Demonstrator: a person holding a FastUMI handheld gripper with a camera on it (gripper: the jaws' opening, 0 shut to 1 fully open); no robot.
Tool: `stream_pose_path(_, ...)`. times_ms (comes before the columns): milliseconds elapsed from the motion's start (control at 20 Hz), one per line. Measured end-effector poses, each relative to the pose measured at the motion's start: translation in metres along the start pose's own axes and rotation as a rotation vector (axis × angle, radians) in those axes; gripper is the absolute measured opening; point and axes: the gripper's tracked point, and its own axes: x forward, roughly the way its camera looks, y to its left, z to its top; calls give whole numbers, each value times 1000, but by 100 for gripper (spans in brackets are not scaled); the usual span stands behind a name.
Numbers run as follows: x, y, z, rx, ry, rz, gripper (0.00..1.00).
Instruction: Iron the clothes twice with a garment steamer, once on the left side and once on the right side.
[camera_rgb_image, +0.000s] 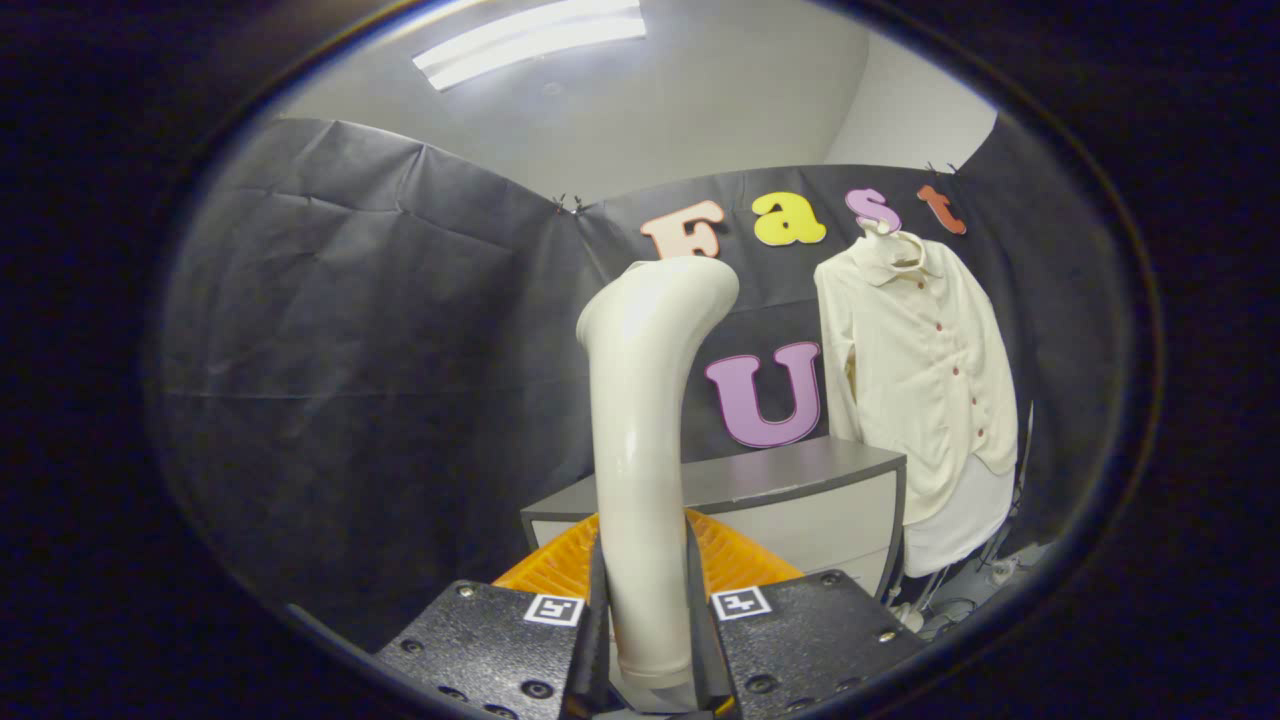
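Claw (645, 640) clamped tight on the garment steamer (645, 400): we see both fingers pressing the cream handle from either side, handle standing upright between them. Steamer rises straight toward 12 o'clock from the fingers, then its head bends toward 1 o'clock at the top. Head is in the air, well apart from the shirt (925, 370), no contact.

Shirt hangs at about 2 o'clock from the claw, beyond the fingers, on a hanger against the black booth wall (350, 350). Cream, buttoned down the front, collar up top, sleeves hanging loose. A white layer (960, 525) shows under its hem.

Grey cabinet (800, 500) sits beyond the fingers between steamer and shirt, at roughly 1 o'clock; shirt's lower edge hangs just beside its right end. Orange ribbed thing (745, 560) just behind the fingers, either side of the handle; we can't tell what it is.

Cables (950, 605) on the floor below the shirt. Ceiling light (530, 45) at 12 o'clock, far up.
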Motion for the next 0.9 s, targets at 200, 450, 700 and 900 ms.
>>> stream_pose_path(200, -2, 22, 19, 6, -46, 12, 32)
stream_pose_path(450, 2, 21, 15, -29, -18, -38, 32)
stream_pose_path(700, 3, 13, 15, -81, -34, -79, 32)
stream_pose_path(900, 1, 11, 15, -88, -40, -89, 32)
